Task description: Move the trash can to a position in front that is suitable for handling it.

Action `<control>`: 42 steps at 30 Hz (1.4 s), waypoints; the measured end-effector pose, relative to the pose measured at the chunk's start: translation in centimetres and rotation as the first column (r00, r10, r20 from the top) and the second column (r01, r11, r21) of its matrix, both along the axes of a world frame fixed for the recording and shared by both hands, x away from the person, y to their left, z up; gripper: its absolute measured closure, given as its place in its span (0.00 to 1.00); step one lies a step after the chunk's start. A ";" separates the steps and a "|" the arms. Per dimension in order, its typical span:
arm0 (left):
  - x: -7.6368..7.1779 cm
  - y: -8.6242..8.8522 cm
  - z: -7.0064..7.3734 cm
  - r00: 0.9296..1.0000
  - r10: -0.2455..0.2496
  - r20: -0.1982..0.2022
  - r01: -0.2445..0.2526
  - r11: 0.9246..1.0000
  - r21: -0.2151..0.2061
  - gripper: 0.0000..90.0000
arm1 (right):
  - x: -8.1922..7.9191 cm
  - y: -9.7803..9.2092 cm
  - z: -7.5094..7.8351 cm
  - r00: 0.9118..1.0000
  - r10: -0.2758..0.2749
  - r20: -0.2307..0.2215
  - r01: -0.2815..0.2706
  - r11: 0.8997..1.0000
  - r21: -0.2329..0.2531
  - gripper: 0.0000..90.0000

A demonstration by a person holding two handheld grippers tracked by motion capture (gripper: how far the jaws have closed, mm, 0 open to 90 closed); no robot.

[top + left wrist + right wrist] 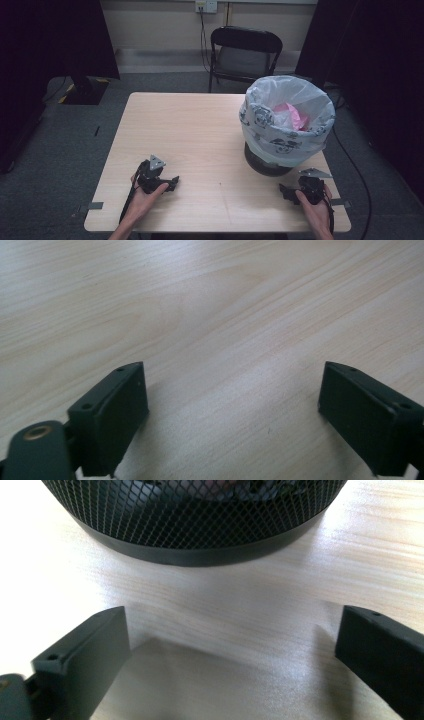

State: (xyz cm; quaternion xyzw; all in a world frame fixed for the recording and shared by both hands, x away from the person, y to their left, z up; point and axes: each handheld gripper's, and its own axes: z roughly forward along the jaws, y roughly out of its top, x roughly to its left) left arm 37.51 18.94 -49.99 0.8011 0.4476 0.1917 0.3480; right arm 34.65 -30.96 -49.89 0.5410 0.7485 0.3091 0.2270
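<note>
The wooden table is seen from above. At about two o'clock on it, a black mesh bin is stood, lined with a white patterned bag; pink waste is glimpsed inside. At five o'clock the right gripper is rested on the tabletop just beside the bin's base, jaws spread wide, nothing held. At seven o'clock the left gripper is laid on bare wood, jaws likewise wide apart and empty.

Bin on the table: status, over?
Both tongs, left and right, open, empty, low over the table. Mesh bin upright, white liner on, pink scrap inside. Nothing in the way.
</note>
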 end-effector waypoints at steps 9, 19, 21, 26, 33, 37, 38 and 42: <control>-0.5 -0.1 1.1 1.000 -0.025 -0.011 0.024 0.998 -0.050 0.18 | -0.6 -0.2 0.8 0.999 0.036 0.014 -0.037 0.998 0.047 0.17; -0.8 -3.6 3.2 0.983 -0.116 0.140 0.122 0.992 -0.032 0.18 | 0.0 -0.5 2.2 0.997 0.056 0.057 -0.059 0.997 0.039 0.29; -0.7 -3.8 3.3 0.984 -0.123 0.132 0.132 0.990 -0.056 0.19 | 0.3 -0.6 2.3 0.996 0.070 0.053 -0.072 0.997 0.031 0.35; 0.7 -3.6 4.5 0.991 -0.091 0.099 0.104 0.984 -0.144 0.22 | 0.3 -1.4 3.1 0.996 0.047 0.070 -0.049 0.998 0.031 0.36; 2.9 -6.3 5.5 0.988 -0.110 0.109 0.127 0.979 -0.161 0.22 | 1.6 -2.7 4.6 0.996 -0.014 0.092 0.011 0.999 0.038 0.29; 4.0 -8.8 5.5 0.985 -0.136 0.107 0.150 0.979 -0.140 0.21 | 2.5 -3.1 4.8 0.996 -0.036 0.086 0.037 0.999 -0.006 0.31; 4.0 -8.8 5.5 0.985 -0.136 0.107 0.150 0.979 -0.140 0.21 | 2.5 -3.1 4.8 0.996 -0.036 0.086 0.037 0.999 -0.006 0.31; 5.2 -10.8 5.5 0.984 -0.131 0.118 0.151 0.973 -0.177 0.23 | 3.0 -3.6 4.7 0.993 -0.068 0.099 0.070 0.997 -0.018 0.37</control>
